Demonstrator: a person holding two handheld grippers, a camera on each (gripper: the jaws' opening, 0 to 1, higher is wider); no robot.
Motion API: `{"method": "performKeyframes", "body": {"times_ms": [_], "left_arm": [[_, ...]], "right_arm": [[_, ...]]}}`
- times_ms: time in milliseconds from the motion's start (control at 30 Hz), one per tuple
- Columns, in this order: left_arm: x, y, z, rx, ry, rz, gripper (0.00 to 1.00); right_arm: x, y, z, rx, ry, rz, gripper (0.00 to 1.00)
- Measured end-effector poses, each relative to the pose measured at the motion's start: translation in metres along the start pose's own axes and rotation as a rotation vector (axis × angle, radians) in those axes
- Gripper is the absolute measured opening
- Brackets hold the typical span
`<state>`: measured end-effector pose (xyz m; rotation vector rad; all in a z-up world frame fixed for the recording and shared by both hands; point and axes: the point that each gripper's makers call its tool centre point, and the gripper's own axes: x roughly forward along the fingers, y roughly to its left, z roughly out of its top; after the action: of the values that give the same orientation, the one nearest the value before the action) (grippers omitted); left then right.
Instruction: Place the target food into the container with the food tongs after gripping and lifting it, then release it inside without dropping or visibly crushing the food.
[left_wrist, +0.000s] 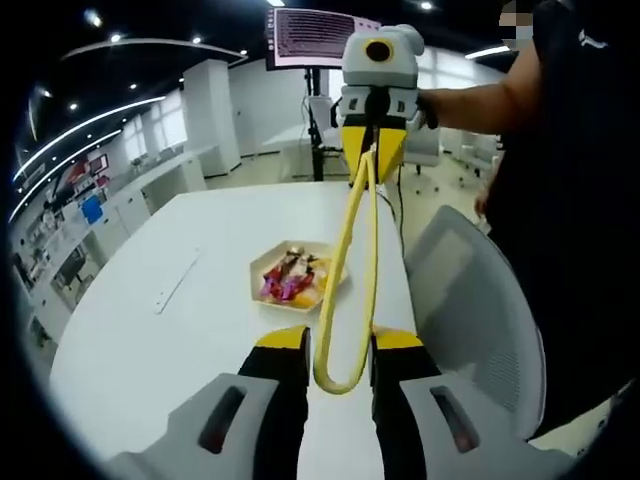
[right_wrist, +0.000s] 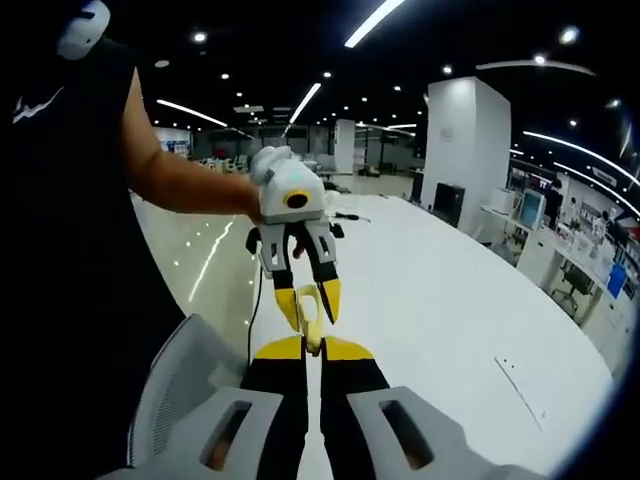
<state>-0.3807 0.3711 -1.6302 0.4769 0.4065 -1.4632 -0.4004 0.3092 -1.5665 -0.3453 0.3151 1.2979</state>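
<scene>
Yellow food tongs (left_wrist: 365, 230) stretch between my two grippers above a white table (left_wrist: 130, 340). My left gripper (left_wrist: 341, 335) has its jaws on either side of the tongs' looped end and seems to press on it. My right gripper (left_wrist: 375, 150), held by a person's hand, is shut on the tongs' two tips. In the right gripper view my right gripper (right_wrist: 312, 348) pinches the tongs (right_wrist: 311, 325), with the left gripper (right_wrist: 310, 300) facing it. A pale square tray (left_wrist: 262, 268) holding purple, pink and orange food pieces (left_wrist: 290, 280) lies on the table below the tongs.
A grey mesh chair (left_wrist: 470, 300) stands at the table's right edge, with the person in dark clothes (left_wrist: 570, 200) behind it. A thin slot (left_wrist: 178, 280) runs across the tabletop left of the tray. Desks and screens line the office behind.
</scene>
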Motion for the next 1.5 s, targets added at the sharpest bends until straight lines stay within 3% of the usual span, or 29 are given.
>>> {"method": "performKeyframes", "body": {"times_ms": [167, 367, 533, 767, 1000, 1100, 1500], "left_arm": [[-0.006, -0.001, 0.009, -0.001, -0.024, -0.006, 0.16], [-0.015, 0.0, 0.017, 0.022, -0.035, -0.005, 0.16], [-0.019, -0.002, 0.022, 0.014, -0.053, -0.013, 0.14], [-0.008, -0.01, 0.006, 0.037, 0.009, -0.016, 0.13], [0.009, -0.013, -0.011, 0.044, 0.052, 0.018, 0.12], [0.021, -0.016, -0.023, 0.056, 0.088, 0.025, 0.13], [0.085, -0.022, -0.067, 0.092, 0.174, 0.051, 0.13]], "right_arm": [[-0.003, 0.002, -0.01, 0.031, -0.009, 0.006, 0.01], [-0.006, 0.001, -0.003, 0.028, -0.032, 0.001, 0.01], [-0.008, 0.001, -0.008, 0.03, -0.03, 0.009, 0.01], [-0.002, 0.003, -0.025, -0.002, 0.013, 0.022, 0.02], [0.006, 0.005, -0.057, -0.036, 0.075, 0.028, 0.05], [0.011, 0.008, -0.084, -0.053, 0.149, 0.033, 0.08], [0.013, 0.008, -0.162, -0.035, 0.297, 0.001, 0.15]]}}
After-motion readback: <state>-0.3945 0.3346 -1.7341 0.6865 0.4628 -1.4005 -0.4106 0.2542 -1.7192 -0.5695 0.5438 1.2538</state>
